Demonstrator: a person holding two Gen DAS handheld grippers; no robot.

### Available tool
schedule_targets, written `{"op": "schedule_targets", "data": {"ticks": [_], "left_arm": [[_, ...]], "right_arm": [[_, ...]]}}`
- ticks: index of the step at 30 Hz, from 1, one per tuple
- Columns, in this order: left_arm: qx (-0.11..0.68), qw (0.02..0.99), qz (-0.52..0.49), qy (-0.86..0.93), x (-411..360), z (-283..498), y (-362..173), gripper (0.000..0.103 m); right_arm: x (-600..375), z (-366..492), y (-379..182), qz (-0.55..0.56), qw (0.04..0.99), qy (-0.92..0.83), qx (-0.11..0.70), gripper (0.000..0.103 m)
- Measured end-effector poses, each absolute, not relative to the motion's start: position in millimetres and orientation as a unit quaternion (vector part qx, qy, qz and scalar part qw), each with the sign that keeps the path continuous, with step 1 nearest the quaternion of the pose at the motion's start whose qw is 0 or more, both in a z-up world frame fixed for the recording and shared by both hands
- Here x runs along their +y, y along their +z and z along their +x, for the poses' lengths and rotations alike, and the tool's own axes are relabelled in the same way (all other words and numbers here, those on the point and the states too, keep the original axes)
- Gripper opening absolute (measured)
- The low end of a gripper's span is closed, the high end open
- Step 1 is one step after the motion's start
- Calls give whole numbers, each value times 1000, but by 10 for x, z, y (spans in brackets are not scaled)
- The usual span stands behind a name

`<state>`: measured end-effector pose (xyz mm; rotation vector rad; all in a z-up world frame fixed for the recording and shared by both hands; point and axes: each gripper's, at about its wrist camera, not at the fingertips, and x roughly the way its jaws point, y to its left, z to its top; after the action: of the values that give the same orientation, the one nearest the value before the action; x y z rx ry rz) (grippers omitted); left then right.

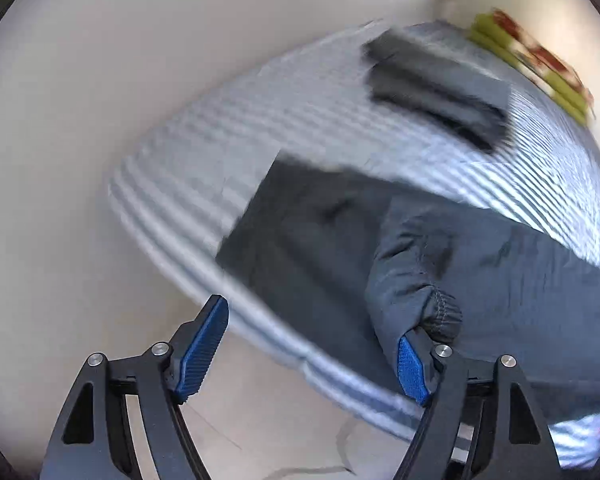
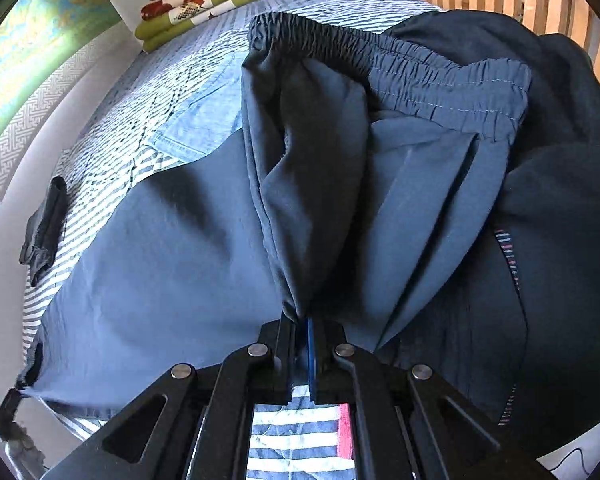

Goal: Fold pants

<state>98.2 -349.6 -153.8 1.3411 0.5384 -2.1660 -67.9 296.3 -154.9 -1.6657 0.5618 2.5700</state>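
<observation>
Pants (image 2: 188,248) are spread over the striped bed (image 1: 204,152) — a bunched fold is pinched in the closed right tongs (image 2: 302,336); left tongs (image 1: 312,344) are held open at the bed's edge, one cuff beside them.

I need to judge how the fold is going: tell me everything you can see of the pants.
The pants are thin, slate-blue woven fabric with a gathered, stitched elastic waistband. They lie partly spread on the striped bedcover. The shut right claw pinches a bunched fold; the open left claw holds nothing.
</observation>
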Motion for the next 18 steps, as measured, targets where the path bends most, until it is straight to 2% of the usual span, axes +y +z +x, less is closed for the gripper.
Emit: {"op": "schedule_targets", "data": {"ticks": [5,9,15,17,18], "left_arm": [[217,272,506,-789,-3589,1113,-1687,80],[314,178,509,-781,-3786,1172,-1785,78],[269,189,497,-803,-3814,1331,-1578,77],[231,177,489,-822,-3721,1248,-1455,73],[230,160,492,-825,-3678,1192,-1436,67]], "right_arm": [[2772,-690,-1584,-541,7,828,147,4],[2726,-698,-1603,-541,17,830,133,4],[2745,-710,-1703,-553,8,819,153,4],[2669,-731,-1729,-553,15,822,136,4],[2639,-727,-1716,-551,19,824,126,4]]}}
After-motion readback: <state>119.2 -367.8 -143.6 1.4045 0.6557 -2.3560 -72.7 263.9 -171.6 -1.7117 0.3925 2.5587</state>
